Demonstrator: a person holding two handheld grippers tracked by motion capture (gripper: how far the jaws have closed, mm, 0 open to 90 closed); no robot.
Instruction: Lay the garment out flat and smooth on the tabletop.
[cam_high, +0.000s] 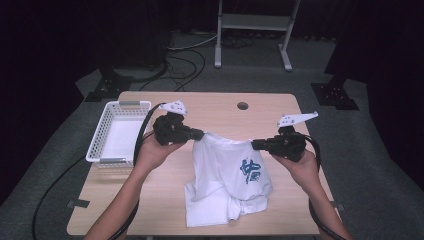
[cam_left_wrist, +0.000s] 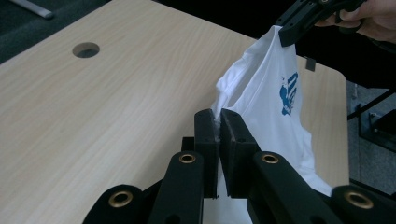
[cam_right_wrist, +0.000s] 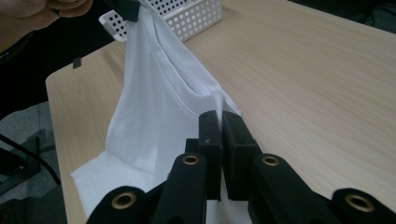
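Both the left gripper (cam_high: 199, 134) and the right gripper (cam_high: 256, 144) are clenched on the soft, light white T-shirt (cam_high: 227, 185), best held at its top edge, drooping onto the worktop (cam_high: 220, 107).

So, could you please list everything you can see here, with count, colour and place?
T-shirt: one, white with blue print, held up at its top edge, lower part on the table.
Basket: one, white, perforated, at the table's left edge.
Table: one, light wood, round hole near the far edge.
Stand: one, pale, on the floor beyond the table.
Left hand-held gripper: black, shut on the T-shirt.
Right hand-held gripper: black, shut on the T-shirt.
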